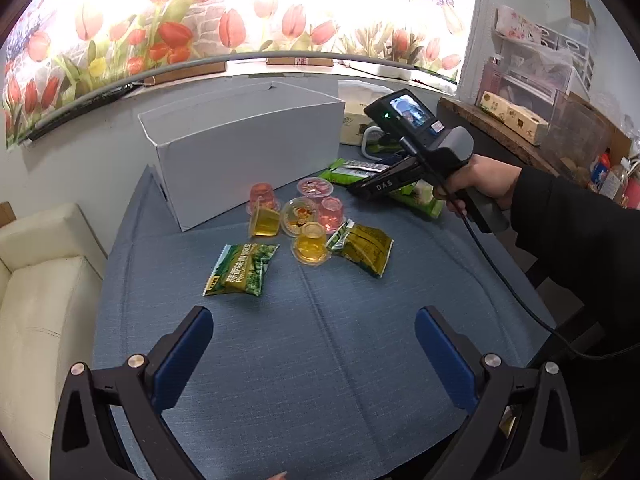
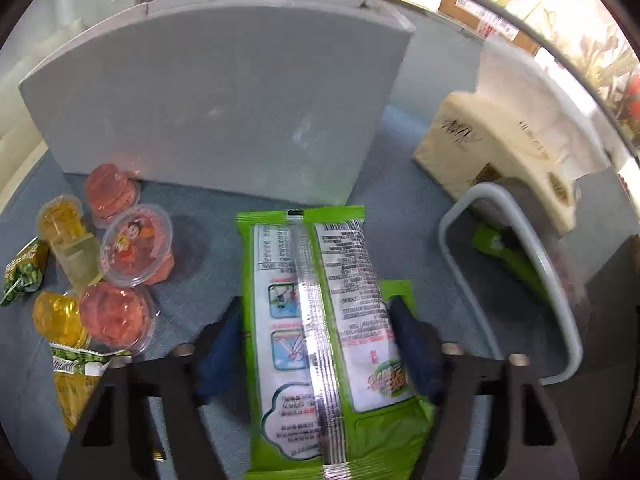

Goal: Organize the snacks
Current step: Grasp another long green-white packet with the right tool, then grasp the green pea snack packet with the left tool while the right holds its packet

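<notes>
My right gripper (image 2: 316,340) is shut on a long green and white snack packet (image 2: 320,320), held off the blue tablecloth in front of the white box (image 2: 216,100). In the left wrist view the right gripper (image 1: 360,190) and its packet (image 1: 352,170) sit to the right of that box (image 1: 240,148). My left gripper (image 1: 314,332) is open and empty above the cloth near the front. Pink and yellow jelly cups (image 1: 304,216) cluster by the box, with two green pea packets (image 1: 240,270) (image 1: 362,248) beside them. The cups also show in the right wrist view (image 2: 120,256).
A white wire basket (image 2: 516,280) holding a green packet stands to the right, with a beige tissue box (image 2: 500,152) behind it. A cream sofa (image 1: 36,288) is at the table's left. Shelves with clutter (image 1: 540,92) stand at the far right.
</notes>
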Demonstrator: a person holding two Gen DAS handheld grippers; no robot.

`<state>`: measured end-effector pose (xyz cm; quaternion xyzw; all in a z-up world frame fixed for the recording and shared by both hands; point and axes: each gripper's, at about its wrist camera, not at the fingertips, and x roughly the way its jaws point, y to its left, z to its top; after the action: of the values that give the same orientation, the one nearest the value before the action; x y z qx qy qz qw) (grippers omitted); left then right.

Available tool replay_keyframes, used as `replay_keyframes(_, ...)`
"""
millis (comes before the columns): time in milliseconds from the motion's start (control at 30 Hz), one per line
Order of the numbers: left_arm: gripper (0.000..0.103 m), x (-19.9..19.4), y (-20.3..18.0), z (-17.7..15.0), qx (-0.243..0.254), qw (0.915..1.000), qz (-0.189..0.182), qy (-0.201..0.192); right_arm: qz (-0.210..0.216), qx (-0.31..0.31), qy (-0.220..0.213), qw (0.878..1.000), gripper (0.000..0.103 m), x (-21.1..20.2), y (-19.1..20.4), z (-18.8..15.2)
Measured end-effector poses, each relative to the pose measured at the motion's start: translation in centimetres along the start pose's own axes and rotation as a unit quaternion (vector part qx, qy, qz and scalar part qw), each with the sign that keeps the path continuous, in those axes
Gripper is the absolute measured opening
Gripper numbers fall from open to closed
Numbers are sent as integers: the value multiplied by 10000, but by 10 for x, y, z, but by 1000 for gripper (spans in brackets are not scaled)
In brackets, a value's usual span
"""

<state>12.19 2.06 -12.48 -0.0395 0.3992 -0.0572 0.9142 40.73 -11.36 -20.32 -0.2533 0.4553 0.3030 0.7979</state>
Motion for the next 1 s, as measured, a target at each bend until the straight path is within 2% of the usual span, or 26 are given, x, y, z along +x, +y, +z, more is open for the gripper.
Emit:
replay_keyframes(67,103,3,1,1,-29,10000,34,18,218,85,-21,9997,72,-1,-5,2)
replay_keyframes(200,103,6,4,1,22,9999,107,3,105,-67,-130,9998,70,-13,1,-2)
replay_keyframes(300,103,13,12,5,12,10000,50,38,127,118,-244,9996,70,-30,2,-8)
replay_keyframes(400,103,30,25,12,-82,9998,12,194,130,369,-397,9984,70,-59,-4,-25)
replay_keyframes(633,103,82,55,43,-216,9984,-58,519,253,908,-901,9915,70,-135,12,-82)
replay_keyframes(700,103,97,60,48,-168,9975,-41,686,386,1130,-909,9887,70,-153,14,-99)
replay_keyframes(800,101,118,63,48,-38,9956,14,936,462,1273,-1152,9841,70,-180,23,-122)
replay_keyframes(867,89,129,65,46,45,9938,57,1109,533,1354,-1252,9814,70,-189,37,-133)
replay_keyframes(933,85,137,67,43,129,9922,124,1237,550,1468,-1236,9799,70,-194,45,-142)
replay_keyframes(967,77,141,68,42,164,9914,134,1289,645,1532,-1198,9788,70,-192,46,-143)
replay_keyframes(1000,74,142,68,41,232,9914,191,1271,691,1583,-1178,9779,70,-191,48,-145)
